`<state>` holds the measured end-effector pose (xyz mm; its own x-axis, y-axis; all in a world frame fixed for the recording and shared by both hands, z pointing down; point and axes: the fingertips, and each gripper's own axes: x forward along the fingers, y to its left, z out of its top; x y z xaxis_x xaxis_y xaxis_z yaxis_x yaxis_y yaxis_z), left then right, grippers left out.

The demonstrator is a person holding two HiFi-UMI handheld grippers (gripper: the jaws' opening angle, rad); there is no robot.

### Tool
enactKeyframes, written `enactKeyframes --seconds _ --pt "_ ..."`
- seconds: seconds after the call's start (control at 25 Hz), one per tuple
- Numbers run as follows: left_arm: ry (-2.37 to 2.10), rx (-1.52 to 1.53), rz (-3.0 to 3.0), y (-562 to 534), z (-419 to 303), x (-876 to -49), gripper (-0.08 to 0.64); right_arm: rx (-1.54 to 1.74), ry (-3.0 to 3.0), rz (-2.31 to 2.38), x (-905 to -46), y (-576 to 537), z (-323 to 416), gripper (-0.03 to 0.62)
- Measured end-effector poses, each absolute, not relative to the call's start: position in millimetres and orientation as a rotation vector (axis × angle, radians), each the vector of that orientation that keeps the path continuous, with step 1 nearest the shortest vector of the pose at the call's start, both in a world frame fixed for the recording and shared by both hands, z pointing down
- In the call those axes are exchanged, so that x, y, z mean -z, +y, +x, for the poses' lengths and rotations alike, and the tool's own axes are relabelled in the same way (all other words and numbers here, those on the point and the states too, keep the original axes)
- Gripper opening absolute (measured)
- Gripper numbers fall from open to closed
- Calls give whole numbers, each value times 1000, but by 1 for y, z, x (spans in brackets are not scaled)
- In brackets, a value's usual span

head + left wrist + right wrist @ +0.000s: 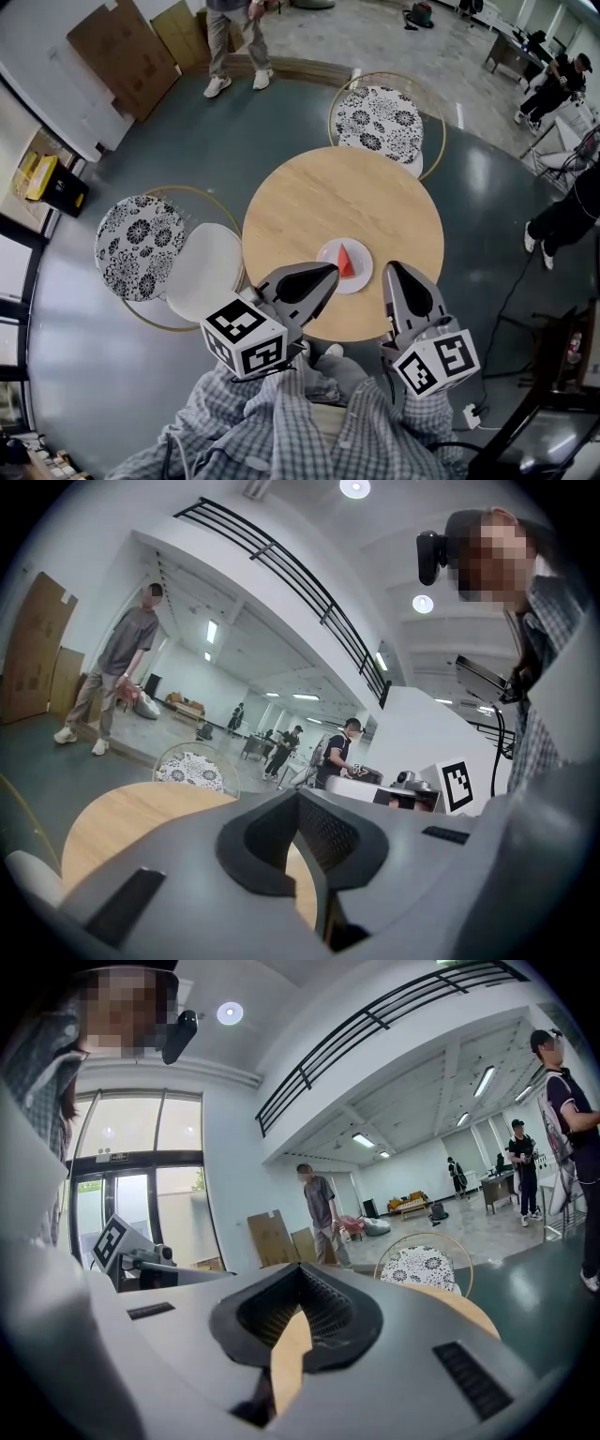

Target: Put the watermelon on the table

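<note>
Two grippers, both shut with jaws pressed together and nothing between them: my left gripper (327, 271) and my right gripper (393, 269) hang over the near edge of the round light wooden table (309, 192). The red triangular watermelon slice (345, 260) stands on a small round white plate (362, 277) on the table's near half, and in the head view it lies between the two jaw tips. I cannot tell how high either gripper is above the plate.
</note>
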<state>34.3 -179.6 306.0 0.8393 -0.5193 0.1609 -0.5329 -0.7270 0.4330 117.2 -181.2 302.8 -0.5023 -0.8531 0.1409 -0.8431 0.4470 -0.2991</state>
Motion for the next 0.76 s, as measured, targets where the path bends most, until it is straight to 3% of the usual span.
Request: enactKeyframes --seconds 0.76 --pt "-794 -28 2525 -177 25 -303 6 567 2663 -1523 -304 -179 109 8"
